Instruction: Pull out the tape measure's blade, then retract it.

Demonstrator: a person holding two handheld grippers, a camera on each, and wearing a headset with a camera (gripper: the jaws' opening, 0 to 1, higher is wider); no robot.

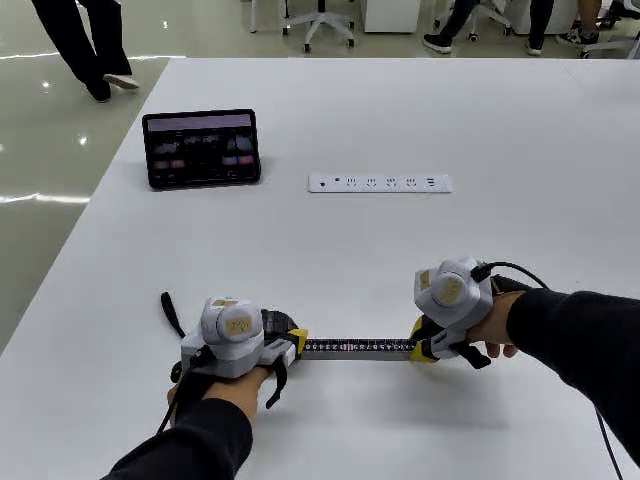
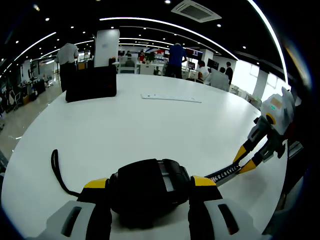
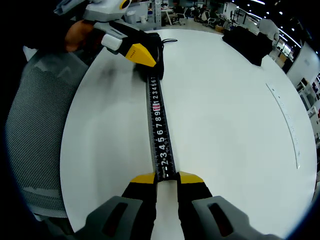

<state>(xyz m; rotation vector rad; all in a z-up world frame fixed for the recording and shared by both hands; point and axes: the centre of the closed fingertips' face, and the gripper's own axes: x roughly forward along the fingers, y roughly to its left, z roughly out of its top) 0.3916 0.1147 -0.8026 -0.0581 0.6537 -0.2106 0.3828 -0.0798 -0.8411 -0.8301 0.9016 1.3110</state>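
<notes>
Working near the front edge of the wide white workbench (image 1: pixel 400 120), you are drawing the blade out, by my reading: the first half of the task is in hand and the retraction is not yet begun. Far left, a dark tablet (image 1: pixel 201 148) is sitting on the bench. To its right a white power strip (image 1: pixel 379 183) is lying flat. Both are well apart from the work.

Near left, the black tape measure case (image 2: pixel 149 192) is resting on the bench between the jaws of the left gripper (image 2: pixel 149 182), which are pressing on its two sides. The blade (image 3: pixel 159 125) is running rightward from the case, low over the bench, to the right gripper (image 3: pixel 167 177), whose jaws are pinching its end. The case's black wrist strap (image 2: pixel 54 170) is trailing on the bench to the left.

The next move probably calls for easing the right gripper back toward the case. Guide the blade in rather than letting it snap, while the left clamp is staying firm.

Your left hand (image 1: pixel 235 385) is reaching in from the near edge. Your right hand (image 1: pixel 495 325) is coming in from the right, aiming its gripper left along the blade at the case.
</notes>
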